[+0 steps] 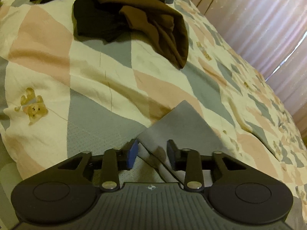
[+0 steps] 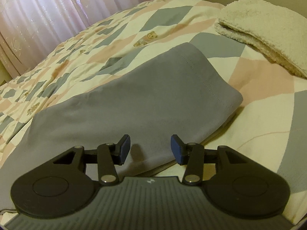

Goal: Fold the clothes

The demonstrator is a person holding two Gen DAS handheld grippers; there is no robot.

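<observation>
A grey garment lies folded into a long flat shape on the patchwork bedspread. My right gripper hovers at its near edge, open; the cloth runs under the gap and the blue pads stand clear of it. In the left wrist view a corner of the same grey garment rises like a tent from the bedspread into my left gripper. There the jaws stand narrow, with the folded edge pinched between them.
A heap of unfolded clothes, a brown piece over a black one, lies further up the bed. A folded cream towel rests at the far right. Pink curtains hang along the bed's far side.
</observation>
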